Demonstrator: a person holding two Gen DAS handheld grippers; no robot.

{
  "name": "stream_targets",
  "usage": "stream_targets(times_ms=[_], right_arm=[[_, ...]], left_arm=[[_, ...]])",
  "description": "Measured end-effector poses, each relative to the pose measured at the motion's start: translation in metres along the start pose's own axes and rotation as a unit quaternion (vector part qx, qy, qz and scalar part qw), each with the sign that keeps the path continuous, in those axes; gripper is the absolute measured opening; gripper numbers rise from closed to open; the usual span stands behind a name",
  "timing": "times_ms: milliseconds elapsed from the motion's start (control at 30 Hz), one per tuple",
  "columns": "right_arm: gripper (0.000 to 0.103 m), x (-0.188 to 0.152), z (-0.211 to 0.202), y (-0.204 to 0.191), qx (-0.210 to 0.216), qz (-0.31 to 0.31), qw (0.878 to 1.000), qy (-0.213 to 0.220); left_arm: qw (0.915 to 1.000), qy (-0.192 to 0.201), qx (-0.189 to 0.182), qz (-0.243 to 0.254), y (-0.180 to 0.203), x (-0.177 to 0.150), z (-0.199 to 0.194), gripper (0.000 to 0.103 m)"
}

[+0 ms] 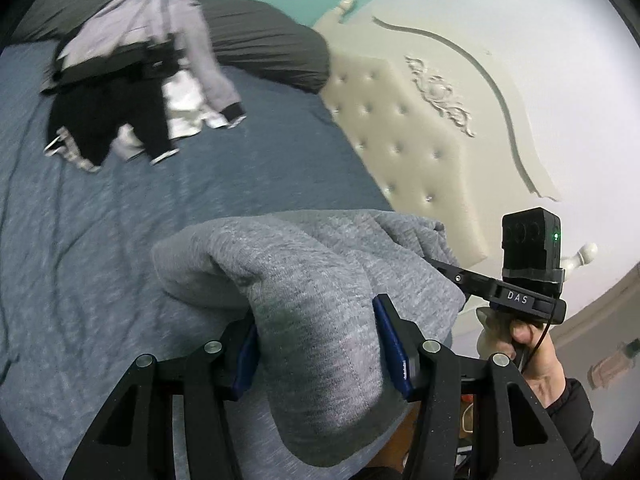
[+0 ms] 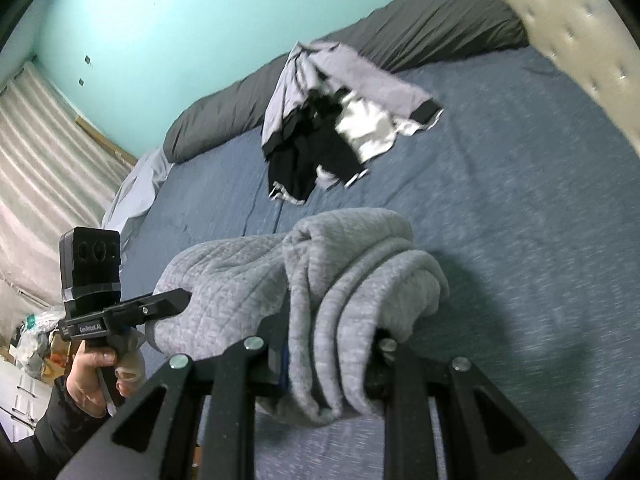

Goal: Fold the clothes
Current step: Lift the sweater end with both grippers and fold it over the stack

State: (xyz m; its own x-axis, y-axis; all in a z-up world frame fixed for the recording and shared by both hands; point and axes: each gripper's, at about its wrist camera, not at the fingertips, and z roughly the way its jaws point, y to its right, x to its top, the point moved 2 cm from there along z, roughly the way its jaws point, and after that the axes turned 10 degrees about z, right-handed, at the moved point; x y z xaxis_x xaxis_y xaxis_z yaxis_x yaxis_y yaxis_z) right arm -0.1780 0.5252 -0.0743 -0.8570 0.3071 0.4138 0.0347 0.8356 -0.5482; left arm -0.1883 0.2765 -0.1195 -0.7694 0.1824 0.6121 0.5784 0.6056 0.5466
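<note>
Left gripper (image 1: 318,350): at 6 o'clock of the left wrist view, its blue-padded fingers (image 1: 394,344) set apart with a thick fold of the grey sweatshirt (image 1: 312,280) filling the gap between them; the cloth touches both pads, so the fingers grip the sweatshirt.
Right gripper (image 2: 328,364): at 6 o'clock of the right wrist view, fingers mostly buried under bunched grey cloth; layered folds of the sweatshirt (image 2: 348,280) pass between them and are clamped there.
Grey sweatshirt: lifted above the bed (image 1: 100,240), stretched between the two grippers, draping over both sets of fingers; a shadow lies on the bedding beneath it in the right wrist view.
Right hand (image 1: 532,344): at 4 o'clock of the left wrist view, in a dark sleeve, wrapped round the handle of the other gripper, whose black camera block shows a green light.
Left hand (image 2: 96,376): at 8 o'clock of the right wrist view, dark sleeve, holding its gripper's handle.
Clothes pile (image 1: 136,76): lilac, black and white garments heaped at 10 o'clock in the left wrist view, well apart from the sweatshirt, lying on the blue bed cover beside a dark grey pillow (image 1: 256,40).
Headboard (image 1: 404,132): cream, tufted, at 2 o'clock.
Wall (image 2: 180,32): turquoise, at 12 o'clock in the right wrist view.
</note>
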Motion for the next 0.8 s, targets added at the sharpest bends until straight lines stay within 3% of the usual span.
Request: stream_targets(times_ms=[400, 667, 800], right_arm=[[0.021, 0.056, -0.087, 0.082, -0.048, 0.006, 0.998, 0.045], [0.021, 0.096, -0.139, 0.144, -0.058, 0.016, 0.995, 0.084], [0.021, 0.122, -0.17, 0.166, -0.062, 0.017, 0.992, 0.112]], left_arm=[[0.9984, -0.022, -0.033, 0.04, 0.083, 0.076, 0.111, 0.057], [0.9962, -0.025, -0.039, 0.074, 0.136, 0.124, 0.183, 0.057], [0.9945, -0.004, -0.043, 0.096, 0.164, 0.146, 0.209, 0.057]])
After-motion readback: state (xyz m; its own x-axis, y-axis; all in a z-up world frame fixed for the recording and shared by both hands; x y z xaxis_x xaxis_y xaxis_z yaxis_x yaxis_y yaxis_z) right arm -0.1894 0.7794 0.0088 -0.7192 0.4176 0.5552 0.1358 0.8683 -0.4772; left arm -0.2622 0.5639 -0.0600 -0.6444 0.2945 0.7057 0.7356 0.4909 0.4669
